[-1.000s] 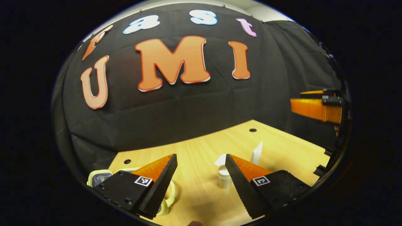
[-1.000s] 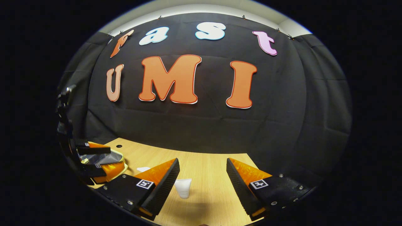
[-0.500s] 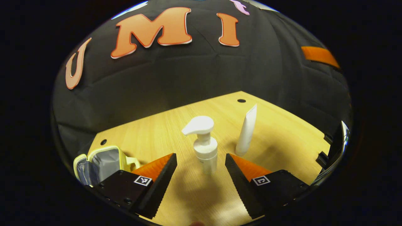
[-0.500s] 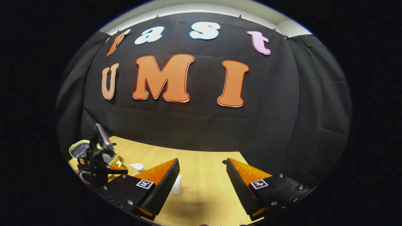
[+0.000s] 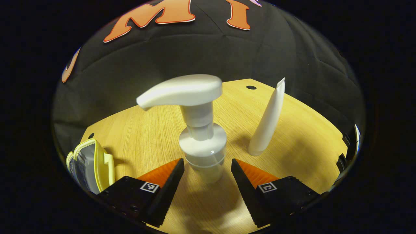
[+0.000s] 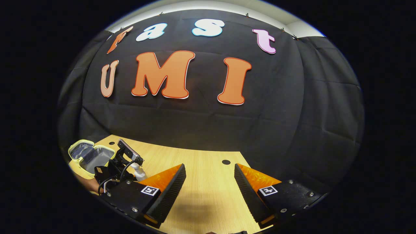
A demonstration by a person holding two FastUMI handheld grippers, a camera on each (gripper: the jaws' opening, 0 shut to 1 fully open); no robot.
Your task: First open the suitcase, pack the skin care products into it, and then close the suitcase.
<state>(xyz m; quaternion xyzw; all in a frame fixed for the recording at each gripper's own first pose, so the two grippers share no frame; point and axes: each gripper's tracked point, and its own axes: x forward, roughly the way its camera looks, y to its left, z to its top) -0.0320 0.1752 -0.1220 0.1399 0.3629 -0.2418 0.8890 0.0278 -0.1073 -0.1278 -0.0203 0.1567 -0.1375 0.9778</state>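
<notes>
A white pump bottle (image 5: 203,146) stands upright on the wooden table (image 5: 146,130), right between the fingers of my left gripper (image 5: 207,165). That gripper is open, with a narrow gap on each side of the bottle's body. A white tube (image 5: 268,120) stands on its cap just to the right. The small yellow suitcase (image 5: 94,162) lies open at the left, showing its grey lining. My right gripper (image 6: 209,191) hangs open over bare table (image 6: 208,169). In the right gripper view, the left gripper (image 6: 117,169) sits by the pump bottle (image 6: 138,172), with the open suitcase (image 6: 91,154) behind.
The table has round holes (image 5: 251,87) near its far edge and ends against the black cloth wall. A cable hole (image 6: 226,162) lies just ahead of the right gripper. Black clamps (image 5: 341,159) sit on the table's right edge.
My left gripper tilted down and pushed forward until the pump bottle stands between its fingers. The right gripper swung slightly, so the tube left its view and the left gripper came in.
</notes>
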